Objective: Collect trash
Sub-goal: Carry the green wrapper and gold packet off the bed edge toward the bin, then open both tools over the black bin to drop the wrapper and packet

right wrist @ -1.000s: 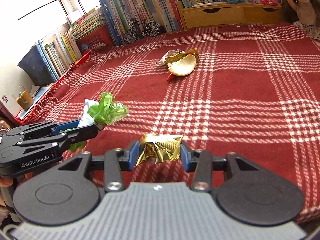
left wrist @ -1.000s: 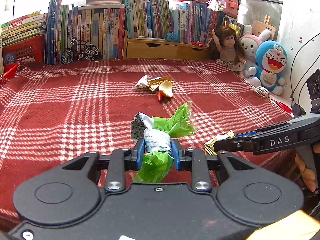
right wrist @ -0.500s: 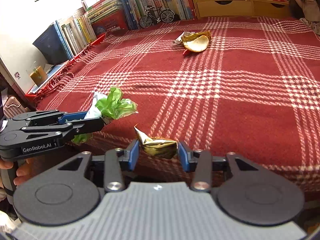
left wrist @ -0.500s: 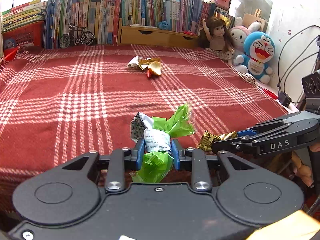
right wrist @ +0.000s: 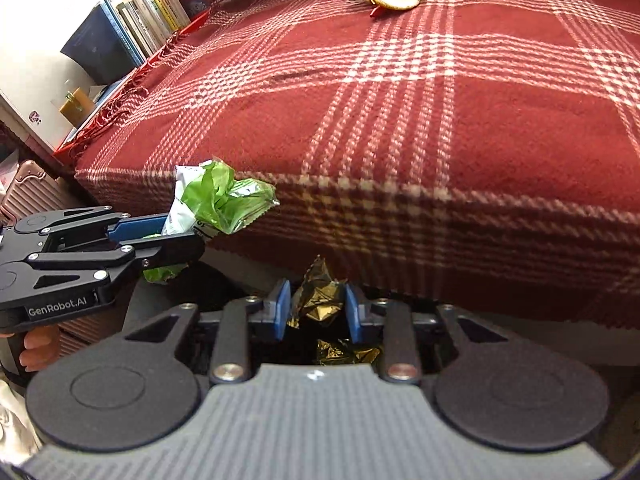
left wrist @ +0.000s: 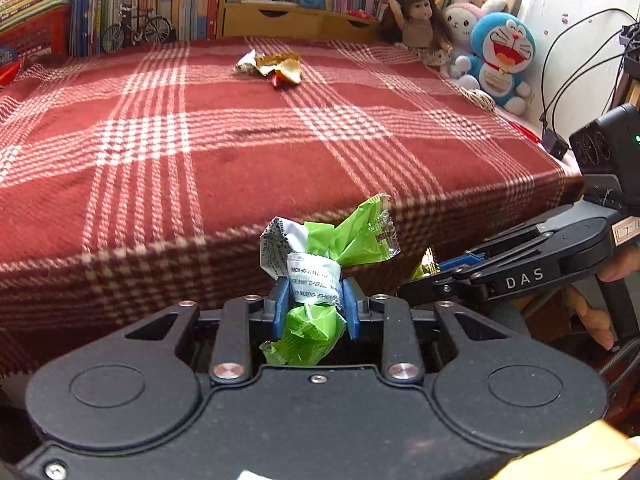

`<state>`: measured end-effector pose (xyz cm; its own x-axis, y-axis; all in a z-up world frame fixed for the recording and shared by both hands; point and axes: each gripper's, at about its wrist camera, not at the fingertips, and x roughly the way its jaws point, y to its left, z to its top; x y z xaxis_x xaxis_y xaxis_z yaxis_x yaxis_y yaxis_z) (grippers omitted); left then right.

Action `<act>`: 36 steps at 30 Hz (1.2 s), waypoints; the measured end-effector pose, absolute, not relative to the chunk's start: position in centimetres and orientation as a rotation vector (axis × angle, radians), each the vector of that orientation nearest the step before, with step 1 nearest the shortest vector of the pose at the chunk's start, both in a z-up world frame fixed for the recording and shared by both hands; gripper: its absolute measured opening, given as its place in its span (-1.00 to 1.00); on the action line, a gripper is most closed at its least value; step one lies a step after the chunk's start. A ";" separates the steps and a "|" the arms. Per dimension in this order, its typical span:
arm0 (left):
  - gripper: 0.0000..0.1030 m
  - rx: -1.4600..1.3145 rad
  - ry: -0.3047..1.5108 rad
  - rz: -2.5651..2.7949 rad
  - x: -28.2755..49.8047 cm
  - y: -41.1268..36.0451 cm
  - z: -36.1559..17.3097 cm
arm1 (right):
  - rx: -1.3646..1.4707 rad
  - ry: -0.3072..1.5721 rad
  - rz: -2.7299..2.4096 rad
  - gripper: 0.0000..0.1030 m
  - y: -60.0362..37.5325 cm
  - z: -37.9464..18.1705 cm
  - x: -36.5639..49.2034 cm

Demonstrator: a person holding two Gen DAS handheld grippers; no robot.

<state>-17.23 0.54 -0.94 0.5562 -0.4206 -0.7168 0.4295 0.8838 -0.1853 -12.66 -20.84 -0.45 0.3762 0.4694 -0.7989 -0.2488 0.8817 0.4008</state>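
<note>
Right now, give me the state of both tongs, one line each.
Left tongs: shut on the green wrapper.
Right tongs: jaws just closed further, shut on the gold wrapper.

Red-and-white plaid blanket (left wrist: 248, 128); on it, gold-and-silver wrappers (left wrist: 272, 66). Beyond its edge, green-and-white wrapper (left wrist: 340, 240), gold foil (right wrist: 320, 300).
</note>
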 end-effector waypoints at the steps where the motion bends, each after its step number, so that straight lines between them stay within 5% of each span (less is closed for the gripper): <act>1: -0.48 0.012 0.857 -0.505 -17.3 0.5 -1.2 | 0.227 1.101 0.465 -0.32 -20.8 -0.6 -12.7; 14: -0.47 -0.006 1.045 -0.516 -16.0 0.1 -4.4 | 0.231 1.175 0.462 -0.22 -20.6 -2.3 -12.6; 17: -0.39 -0.002 1.048 -0.514 -15.9 0.1 -4.4 | 0.229 1.174 0.465 0.11 -20.4 -2.4 -12.5; 36: -0.23 0.004 1.027 -0.507 -15.7 0.1 -3.9 | 0.215 1.164 0.485 0.17 -20.2 -2.0 -12.1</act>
<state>-15.73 0.10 -3.88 0.4133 -0.4010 -0.8175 0.4050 0.8851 -0.2294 -12.06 -20.17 -2.04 0.3071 0.4724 -0.8261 -0.2542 0.8773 0.4072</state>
